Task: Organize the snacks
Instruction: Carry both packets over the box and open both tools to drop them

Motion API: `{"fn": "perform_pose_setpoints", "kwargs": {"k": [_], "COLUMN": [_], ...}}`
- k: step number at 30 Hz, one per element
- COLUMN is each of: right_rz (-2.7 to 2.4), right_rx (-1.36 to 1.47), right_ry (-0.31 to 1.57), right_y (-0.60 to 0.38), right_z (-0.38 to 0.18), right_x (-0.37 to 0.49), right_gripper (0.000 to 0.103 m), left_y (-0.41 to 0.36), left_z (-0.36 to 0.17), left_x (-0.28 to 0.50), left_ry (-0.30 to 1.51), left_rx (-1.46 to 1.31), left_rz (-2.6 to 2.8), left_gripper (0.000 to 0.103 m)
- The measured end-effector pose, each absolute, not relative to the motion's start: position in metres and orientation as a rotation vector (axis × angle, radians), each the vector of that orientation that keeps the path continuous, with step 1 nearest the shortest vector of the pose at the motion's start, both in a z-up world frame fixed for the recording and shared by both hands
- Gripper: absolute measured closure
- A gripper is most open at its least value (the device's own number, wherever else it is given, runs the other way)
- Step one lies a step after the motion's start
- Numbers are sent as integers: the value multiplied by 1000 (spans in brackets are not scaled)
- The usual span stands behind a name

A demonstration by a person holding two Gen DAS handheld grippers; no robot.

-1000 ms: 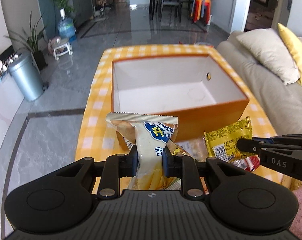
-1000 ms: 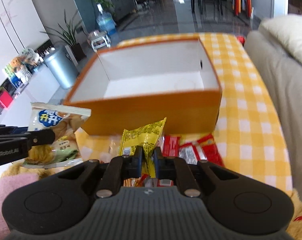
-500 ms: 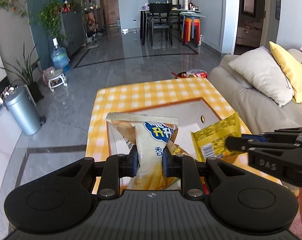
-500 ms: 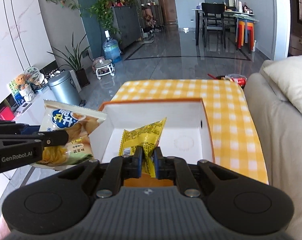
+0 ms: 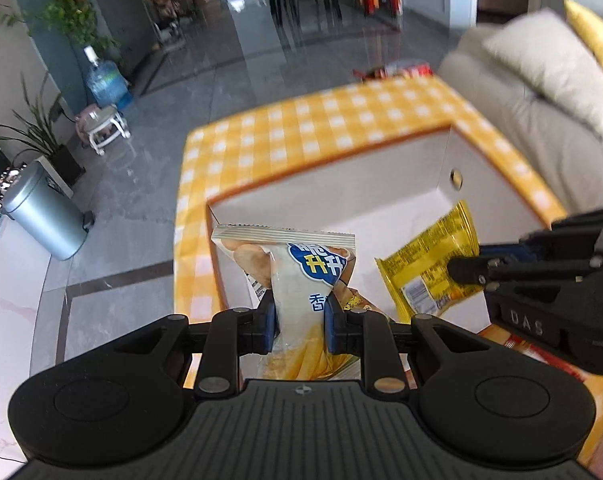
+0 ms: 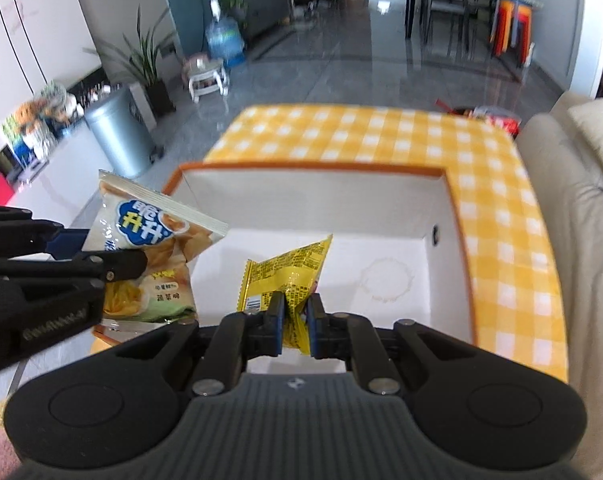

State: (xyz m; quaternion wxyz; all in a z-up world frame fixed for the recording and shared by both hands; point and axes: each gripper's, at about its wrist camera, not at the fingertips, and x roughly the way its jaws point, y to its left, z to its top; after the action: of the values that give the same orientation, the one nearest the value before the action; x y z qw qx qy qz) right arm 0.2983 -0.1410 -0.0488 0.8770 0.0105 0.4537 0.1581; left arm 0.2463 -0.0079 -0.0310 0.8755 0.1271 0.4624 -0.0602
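Your left hand-held gripper is squeezed tight on a chip bag. The bag is white with a blue cloud on it. You hold it up over the near left corner of the box.

Your right hand-held gripper is squeezed tight on a yellow packet. You hold the packet up over the near part of the box, just to the right of the chip bag. The two do not touch.

The box is orange outside and white inside. You can see its white floor past both snacks. It sits on the surface, which has a yellow and white check cloth.

More snacks in red wraps lie on the surface by the near right side of the box, under your right hand-held gripper.

A sofa is right of the box. A gray bin stands on the floor, far to the left of the box.
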Motion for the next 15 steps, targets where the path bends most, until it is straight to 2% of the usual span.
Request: {"fn": "perform_pose_setpoints", "kwargs": {"k": [8,15], "right_rz": [359,360], "right_rx": [27,3], "right_ry": [1115,1178], "right_y": [-129,-124], "right_z": [-97,-121], "right_x": [330,334], "right_gripper": [96,96], "left_y": [-10,-8], "left_z": [-69,-84], "left_x": [264,270], "left_ry": [1093,1147], "left_rx": [315,331], "left_rz": [-142,-140], "left_gripper": [78,78]}}
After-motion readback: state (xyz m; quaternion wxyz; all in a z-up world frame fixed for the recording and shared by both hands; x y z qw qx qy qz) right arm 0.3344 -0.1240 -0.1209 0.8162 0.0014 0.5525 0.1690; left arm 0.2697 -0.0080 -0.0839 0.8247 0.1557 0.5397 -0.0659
